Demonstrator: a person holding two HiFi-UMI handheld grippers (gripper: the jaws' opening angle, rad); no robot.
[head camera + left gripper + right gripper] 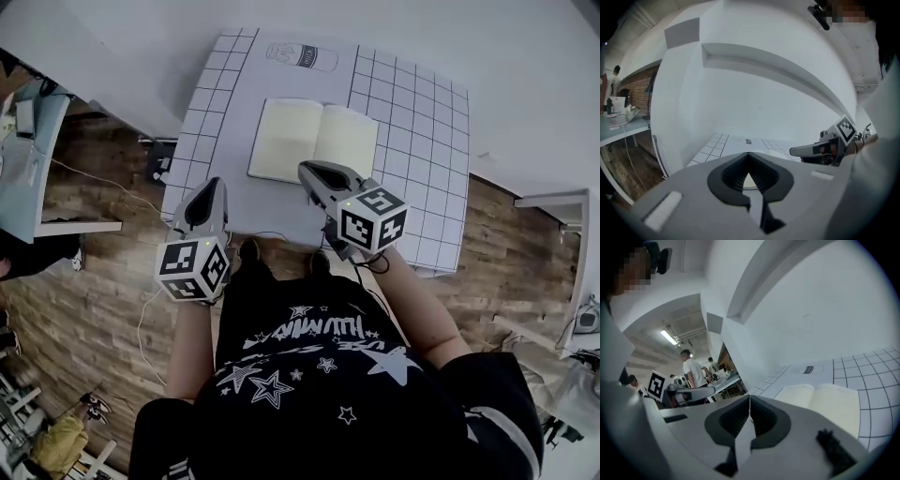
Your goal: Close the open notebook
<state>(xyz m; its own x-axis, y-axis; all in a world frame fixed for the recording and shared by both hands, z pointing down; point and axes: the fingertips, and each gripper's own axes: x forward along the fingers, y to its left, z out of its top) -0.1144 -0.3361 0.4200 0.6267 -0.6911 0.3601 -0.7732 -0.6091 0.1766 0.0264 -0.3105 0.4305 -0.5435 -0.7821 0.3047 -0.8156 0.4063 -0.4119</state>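
Notebook (314,141) lies open mid-table (412,187), probably light and floppy, best flipped by a cover's outer edge; left gripper (210,190) and right gripper (312,172) hover pressed together, empty.

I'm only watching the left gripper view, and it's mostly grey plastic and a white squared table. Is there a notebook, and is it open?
Observer: Yes. In the head view the notebook lies open on the table, blank pages up.
Operator: Is that other tool on my right holding it?
Observer: No. The right gripper view shows the right tool shut with nothing in it, the notebook ahead to its right.
Operator: And my own tool?
Observer: From above, the left tool hangs over the table's near left corner, apart from the notebook.
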